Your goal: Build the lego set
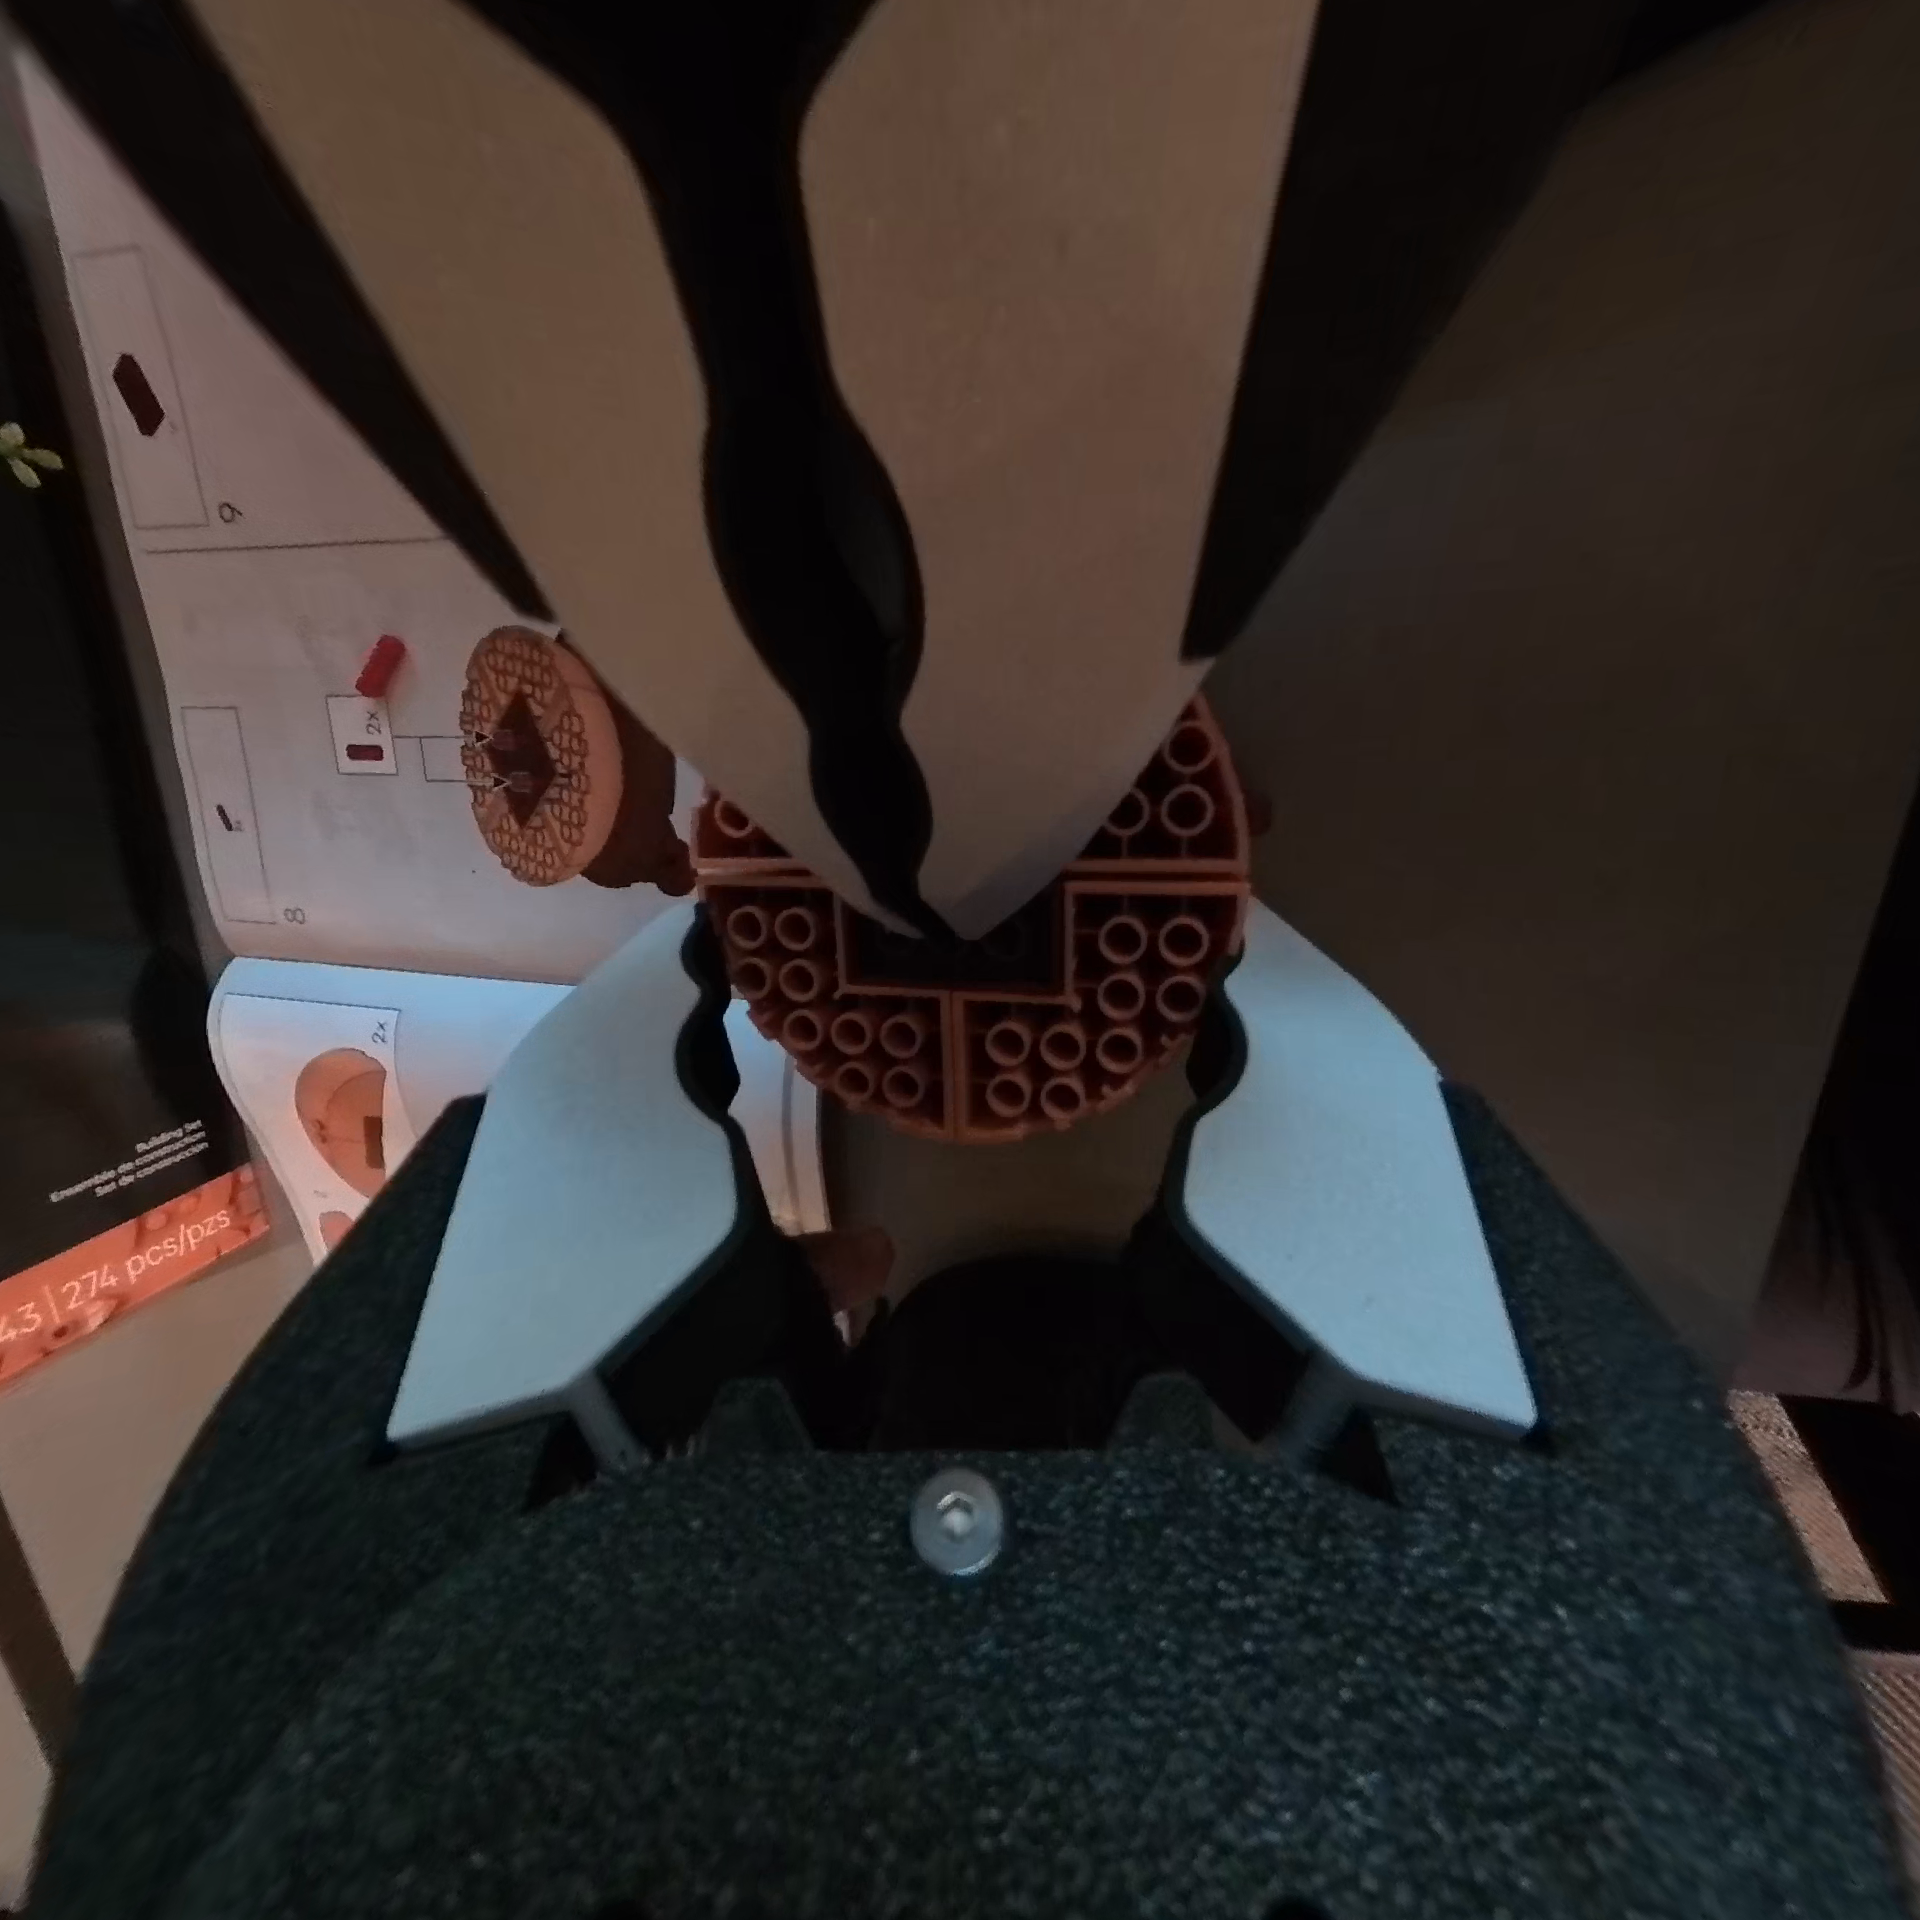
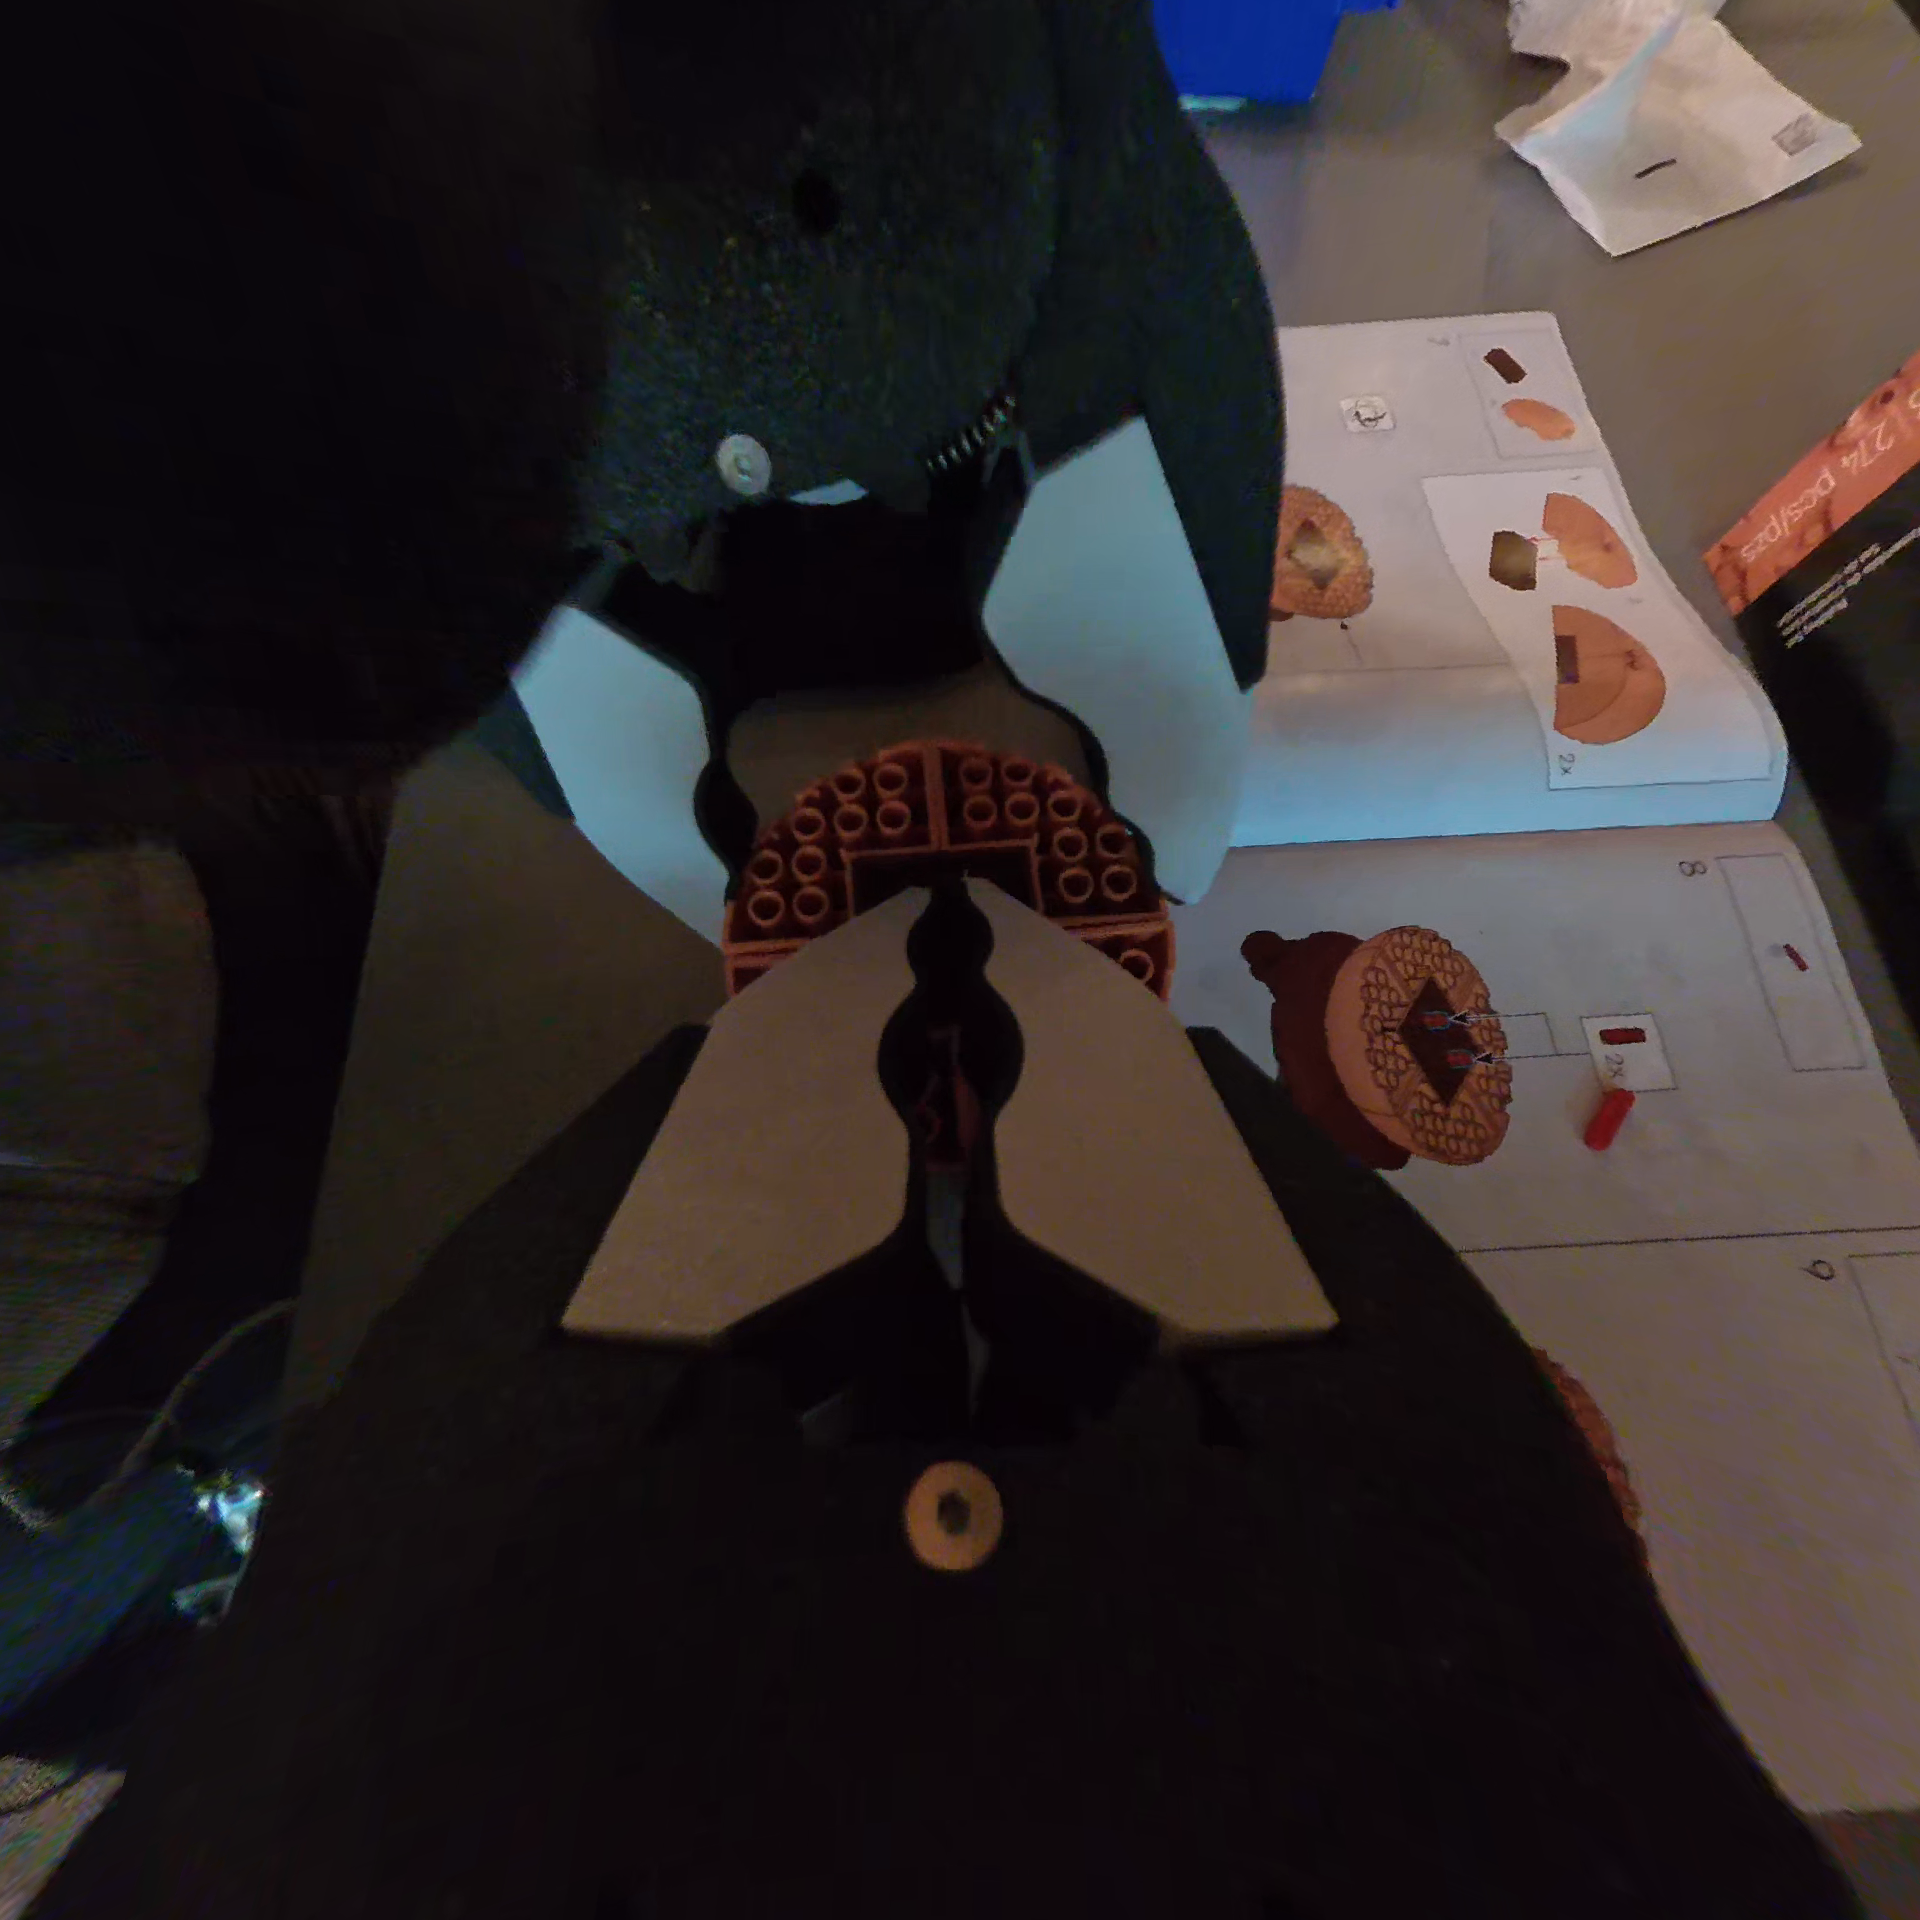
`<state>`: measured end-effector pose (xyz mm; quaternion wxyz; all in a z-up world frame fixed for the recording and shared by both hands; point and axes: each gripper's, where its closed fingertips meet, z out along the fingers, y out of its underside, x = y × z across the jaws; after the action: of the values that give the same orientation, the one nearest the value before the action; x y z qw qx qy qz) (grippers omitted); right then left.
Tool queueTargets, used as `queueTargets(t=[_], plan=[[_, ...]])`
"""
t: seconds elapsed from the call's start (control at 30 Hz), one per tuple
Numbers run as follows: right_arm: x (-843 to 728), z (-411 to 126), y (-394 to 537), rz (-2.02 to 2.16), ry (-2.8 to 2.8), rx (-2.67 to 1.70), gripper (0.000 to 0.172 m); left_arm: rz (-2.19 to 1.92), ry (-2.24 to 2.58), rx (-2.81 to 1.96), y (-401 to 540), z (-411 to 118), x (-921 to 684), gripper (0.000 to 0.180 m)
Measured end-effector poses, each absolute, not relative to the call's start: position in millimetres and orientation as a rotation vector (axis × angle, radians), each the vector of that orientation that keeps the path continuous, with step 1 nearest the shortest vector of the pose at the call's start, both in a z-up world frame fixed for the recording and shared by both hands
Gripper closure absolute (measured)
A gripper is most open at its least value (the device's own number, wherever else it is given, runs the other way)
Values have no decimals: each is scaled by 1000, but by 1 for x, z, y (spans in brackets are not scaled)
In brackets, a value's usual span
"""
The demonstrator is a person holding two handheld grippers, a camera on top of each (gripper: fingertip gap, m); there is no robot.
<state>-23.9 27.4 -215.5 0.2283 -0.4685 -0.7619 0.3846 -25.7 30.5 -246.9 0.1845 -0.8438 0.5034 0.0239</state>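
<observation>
Two handheld grippers are meeting over one round brown brick assembly (image 1: 966, 966), which is sitting at the centre of both wrist views with its tube-lined underside facing the cameras. The left gripper (image 1: 961, 997) is grasping this disc: its two pale fingers (image 1: 613, 1091) are spread wide, and the black pads are pressing on the disc's rim at 9 o'clock and 3 o'clock. The right gripper (image 2: 961, 883) is coming in from 12 o'clock in the left wrist view, clenched, with its fingertips closed together and pointing into the dark square recess (image 1: 966, 961) at the disc's middle. Whether anything is pinched between those tips cannot be told.

An open instruction booklet (image 2: 1455, 1195) is lying on the grey table (image 2: 1403, 208), at 3 o'clock of the disc in the right wrist view. A small red brick (image 2: 1608, 1117) is resting on its page, just beside a printed drawing of the disc. A dark box with an orange band (image 2: 1829, 540) is lying at 2 o'clock, near the booklet. Crumpled white paper (image 2: 1683, 135) is lying well apart, toward 1 o'clock.
</observation>
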Motion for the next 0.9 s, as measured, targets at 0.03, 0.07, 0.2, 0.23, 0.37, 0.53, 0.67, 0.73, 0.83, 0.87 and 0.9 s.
queueTargets(t=[0.03, 0.07, 0.2, 0.23, 0.37, 0.53, 0.67, 0.73, 0.83, 0.87, 0.9], plan=[[-24, -213, 29, 1070, -2086, -1315, 172, 82, 1436, -2375, 31, -247, -25, 92], [-23, -207, 30, 1123, -2058, -1342, 172, 99, 1446, -2380, 31, -246, -25, 92], [-4, -192, 50, 1212, -1942, -1393, 172, 115, 1463, -2369, 31, -246, -24, 92], [2, -192, 54, 1211, -1926, -1397, 172, 112, 1459, -2368, 31, -246, -25, 92], [14, -204, 53, 1207, -1923, -1442, 118, 103, 1464, -2372, 29, -246, -29, 92], [14, -228, 38, 1118, -2053, -1403, 92, 57, 1447, -2367, 29, -246, -28, 92], [8, -241, 33, 1053, -2128, -1365, 88, 62, 1464, -2354, 29, -246, -28, 92], [7, -244, 32, 1038, -2150, -1358, 91, 60, 1470, -2347, 29, -246, -28, 92], [7, -248, 34, 1041, -2153, -1364, 97, 36, 1466, -2333, 30, -246, -28, 92], [7, -249, 34, 1046, -2150, -1368, 99, 26, 1463, -2324, 30, -246, -28, 92], [7, -250, 35, 1053, -2150, -1375, 101, 13, 1459, -2317, 30, -246, -28, 92]])
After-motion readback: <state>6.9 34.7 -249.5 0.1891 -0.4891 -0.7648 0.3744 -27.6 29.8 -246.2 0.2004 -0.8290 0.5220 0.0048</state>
